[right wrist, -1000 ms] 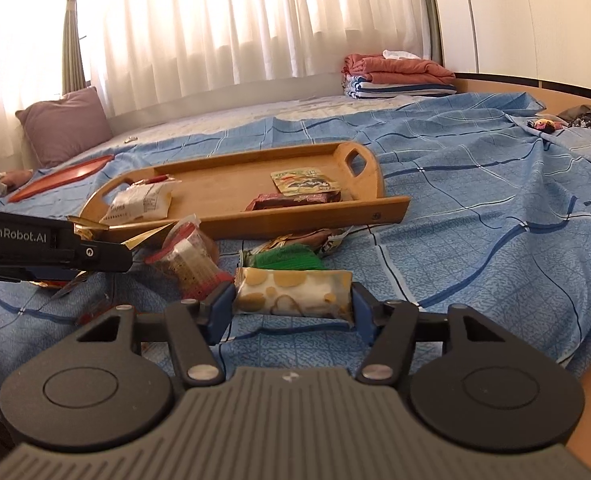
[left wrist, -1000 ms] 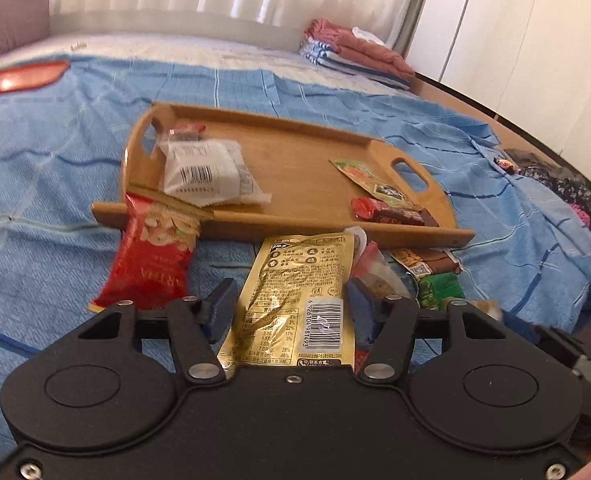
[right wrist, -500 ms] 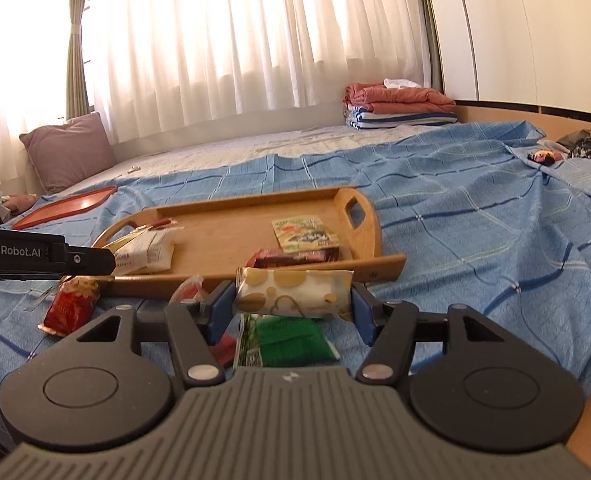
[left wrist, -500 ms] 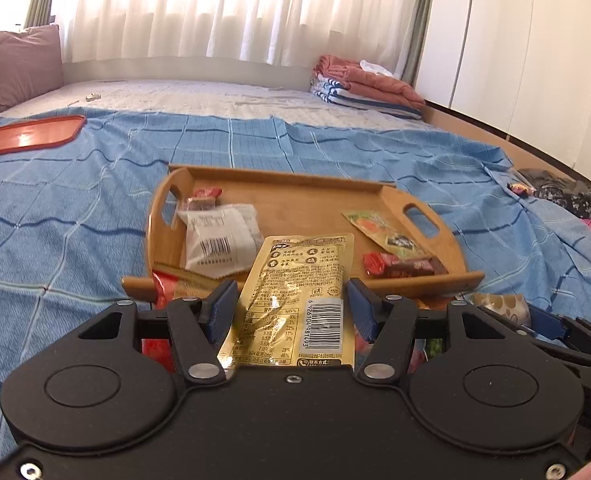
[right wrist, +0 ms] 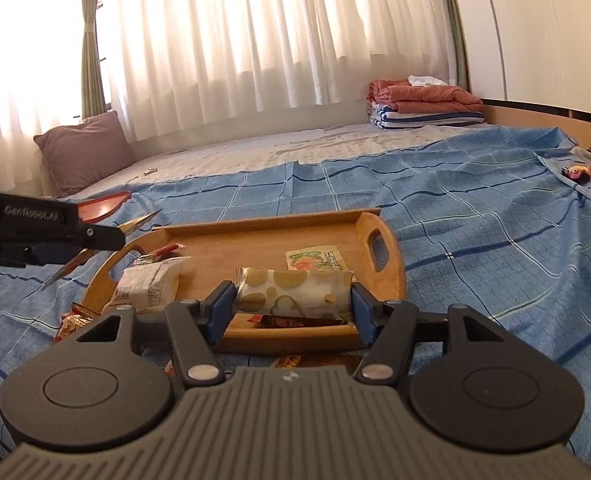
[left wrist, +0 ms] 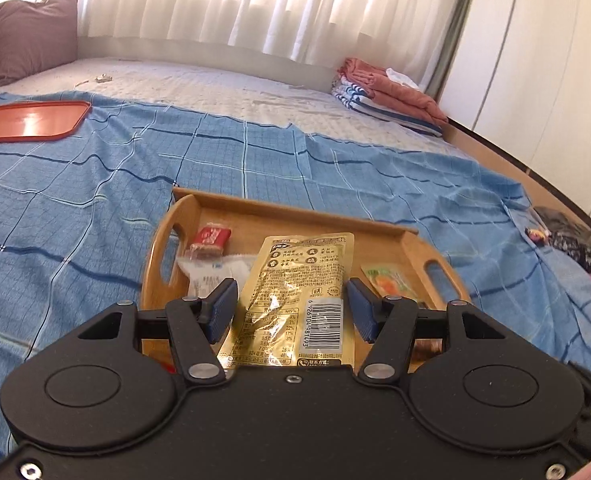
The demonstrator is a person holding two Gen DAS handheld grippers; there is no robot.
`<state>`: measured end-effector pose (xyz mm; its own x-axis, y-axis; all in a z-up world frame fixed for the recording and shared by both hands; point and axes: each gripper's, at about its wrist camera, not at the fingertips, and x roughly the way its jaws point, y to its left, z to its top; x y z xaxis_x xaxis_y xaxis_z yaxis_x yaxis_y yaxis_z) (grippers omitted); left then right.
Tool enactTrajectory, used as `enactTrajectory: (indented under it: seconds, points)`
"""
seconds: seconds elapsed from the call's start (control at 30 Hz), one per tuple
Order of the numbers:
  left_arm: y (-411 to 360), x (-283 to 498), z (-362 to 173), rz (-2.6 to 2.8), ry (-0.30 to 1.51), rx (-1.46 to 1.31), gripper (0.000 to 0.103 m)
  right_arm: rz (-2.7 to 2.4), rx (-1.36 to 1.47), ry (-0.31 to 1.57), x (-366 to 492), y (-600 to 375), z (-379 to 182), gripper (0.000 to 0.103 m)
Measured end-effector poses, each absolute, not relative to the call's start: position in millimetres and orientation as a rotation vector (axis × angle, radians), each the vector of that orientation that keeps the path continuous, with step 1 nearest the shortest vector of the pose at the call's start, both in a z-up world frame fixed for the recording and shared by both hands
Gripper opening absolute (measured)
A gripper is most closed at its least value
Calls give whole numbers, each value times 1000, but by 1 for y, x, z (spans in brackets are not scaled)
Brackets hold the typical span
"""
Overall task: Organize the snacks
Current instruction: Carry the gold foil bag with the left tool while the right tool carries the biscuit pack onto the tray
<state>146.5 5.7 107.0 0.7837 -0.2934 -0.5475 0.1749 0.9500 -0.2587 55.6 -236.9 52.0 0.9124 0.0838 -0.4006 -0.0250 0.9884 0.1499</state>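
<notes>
Above the near edge of the wooden tray, a white pouch with gold dots is clamped crosswise in the right gripper, its long axis running from one pad to the other. A gold foil packet is carried by the left gripper, with its long axis pointing forward along the fingers and out over the tray; whether both pads press on it cannot be told, since a narrow gap shows on each side. The tray lies directly ahead of and below both tools on the blue checked bedspread, and a white packet, a small red wrapper and a green sachet are already laid in it. Open floor is judged to remain between them for both packets to be lowered.
</notes>
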Motion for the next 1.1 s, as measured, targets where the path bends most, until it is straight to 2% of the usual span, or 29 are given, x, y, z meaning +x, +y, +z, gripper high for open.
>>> enactTrajectory:
  seconds: [0.27,0.57,0.9,1.1]
  points:
    - [-9,221,113,-221,693,-207,57,164,100,450,105,-222,50,64]
    - [-36,287,83,-137,771,-112,57,216,64,535,151,-206,32,64]
    - [-40,324,53,-32,819,-70,57,215,89,675,182,-209,18,64]
    - [-41,332,45,-11,829,-57,57,201,91,693,189,-211,19,64]
